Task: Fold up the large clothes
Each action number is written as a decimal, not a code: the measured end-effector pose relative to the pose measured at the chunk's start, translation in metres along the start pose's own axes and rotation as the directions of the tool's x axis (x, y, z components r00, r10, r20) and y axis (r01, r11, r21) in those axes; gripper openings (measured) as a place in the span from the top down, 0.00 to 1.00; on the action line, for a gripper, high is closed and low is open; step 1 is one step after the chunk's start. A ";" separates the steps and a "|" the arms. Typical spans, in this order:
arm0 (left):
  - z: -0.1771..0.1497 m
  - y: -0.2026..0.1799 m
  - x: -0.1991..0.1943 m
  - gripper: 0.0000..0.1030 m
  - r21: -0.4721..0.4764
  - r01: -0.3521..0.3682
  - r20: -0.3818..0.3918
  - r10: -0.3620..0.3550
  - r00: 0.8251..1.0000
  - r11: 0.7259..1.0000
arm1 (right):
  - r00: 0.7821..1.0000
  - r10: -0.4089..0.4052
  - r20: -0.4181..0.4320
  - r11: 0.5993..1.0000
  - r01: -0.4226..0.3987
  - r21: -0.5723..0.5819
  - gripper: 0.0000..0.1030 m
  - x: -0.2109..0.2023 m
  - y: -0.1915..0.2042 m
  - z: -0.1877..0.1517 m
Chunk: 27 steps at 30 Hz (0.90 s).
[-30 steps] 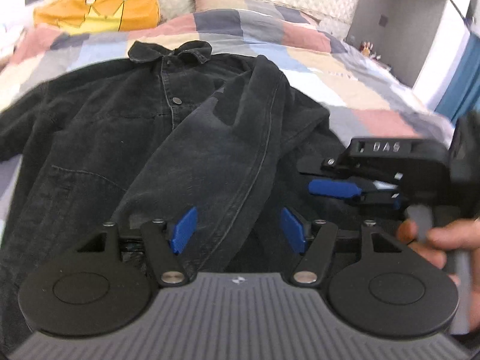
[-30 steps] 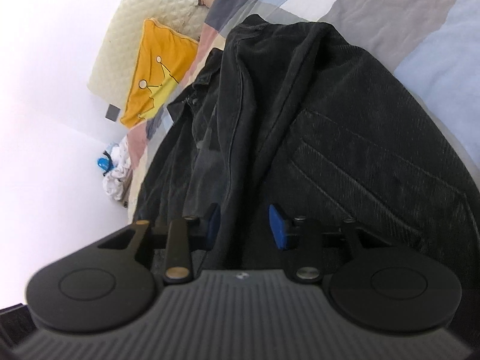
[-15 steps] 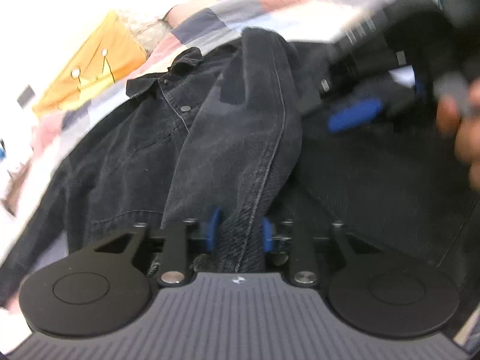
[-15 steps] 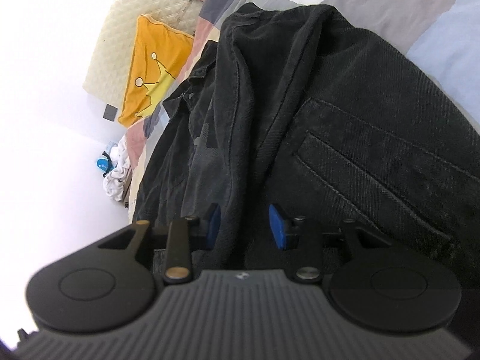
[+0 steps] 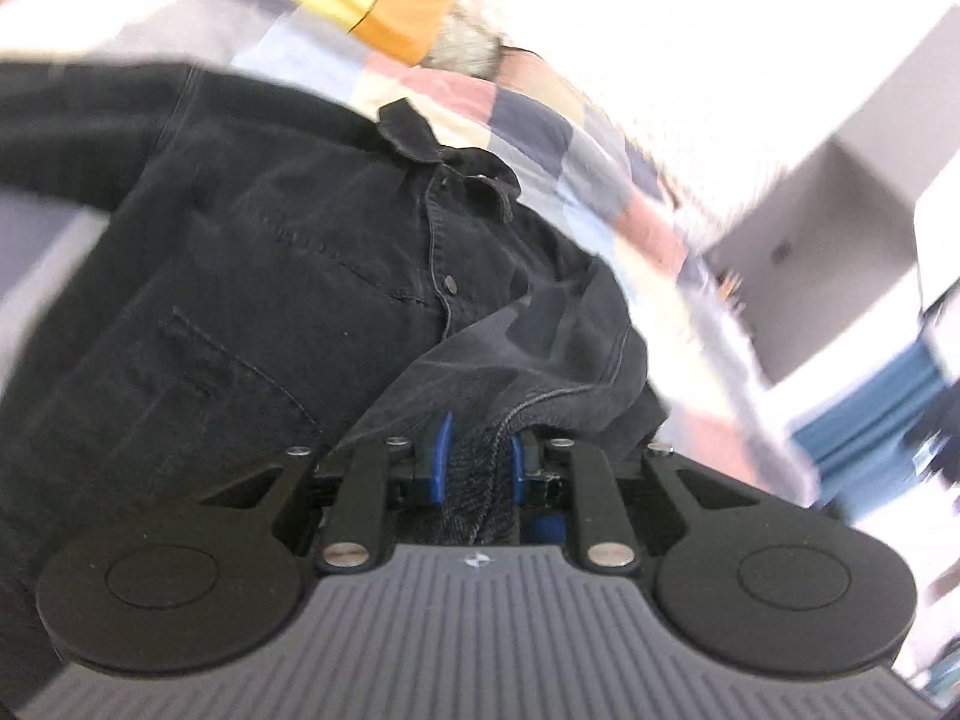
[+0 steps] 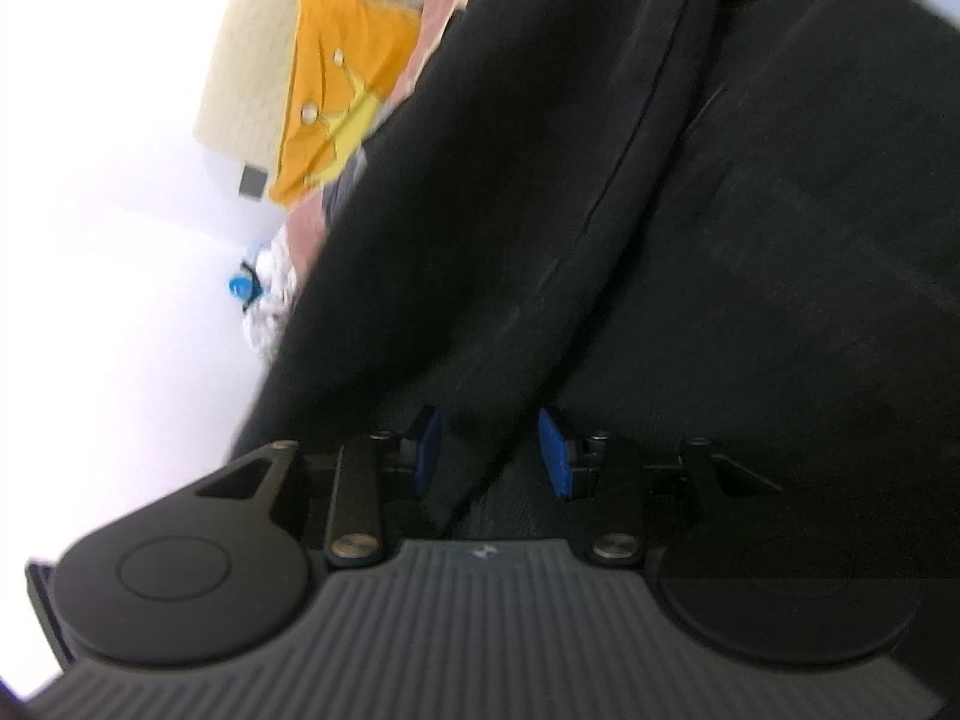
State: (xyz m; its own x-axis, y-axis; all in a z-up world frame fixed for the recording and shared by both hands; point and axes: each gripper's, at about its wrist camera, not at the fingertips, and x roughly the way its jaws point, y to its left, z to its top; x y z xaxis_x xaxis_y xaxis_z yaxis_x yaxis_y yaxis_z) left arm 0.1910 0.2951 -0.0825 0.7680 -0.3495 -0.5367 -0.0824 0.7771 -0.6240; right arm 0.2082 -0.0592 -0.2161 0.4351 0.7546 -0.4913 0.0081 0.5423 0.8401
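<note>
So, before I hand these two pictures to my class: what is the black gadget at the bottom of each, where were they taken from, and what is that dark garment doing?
Each picture comes from a camera mounted on a hand-held gripper, looking forward along its two blue-padded fingers; a person holds one in each hand. The left gripper has just been closing and pinches a fold of the black denim jacket, which lies on a patchwork bedspread. In the other view, the right gripper has jacket cloth between its fingers; whether it grips is unclear. An orange cushion sits at the bed's head. Both pictures are motion-blurred.
</note>
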 end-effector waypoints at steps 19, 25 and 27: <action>-0.006 0.031 0.007 0.68 -0.199 0.079 -0.071 -0.095 0.993 0.977 | 1.000 -0.006 -0.016 0.988 0.003 -0.153 0.95 -0.015 0.041 -0.023; -0.020 0.031 0.009 0.44 -0.220 0.095 -0.122 -0.124 0.985 0.971 | 0.996 -0.091 0.017 0.981 0.092 -0.172 0.95 -0.043 0.044 -0.031; -0.025 0.031 0.009 0.38 -0.234 0.101 -0.137 -0.136 0.981 0.967 | 0.989 -0.149 0.018 0.970 0.149 -0.190 0.95 -0.044 0.042 -0.037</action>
State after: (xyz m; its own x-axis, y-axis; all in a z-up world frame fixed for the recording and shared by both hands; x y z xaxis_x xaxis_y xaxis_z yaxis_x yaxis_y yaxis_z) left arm 0.1791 0.3034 -0.1211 0.6777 -0.5200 -0.5199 -0.1508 0.5938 -0.7904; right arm 0.1557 -0.0559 -0.1677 0.4448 0.6589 -0.6066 -0.0980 0.7091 0.6983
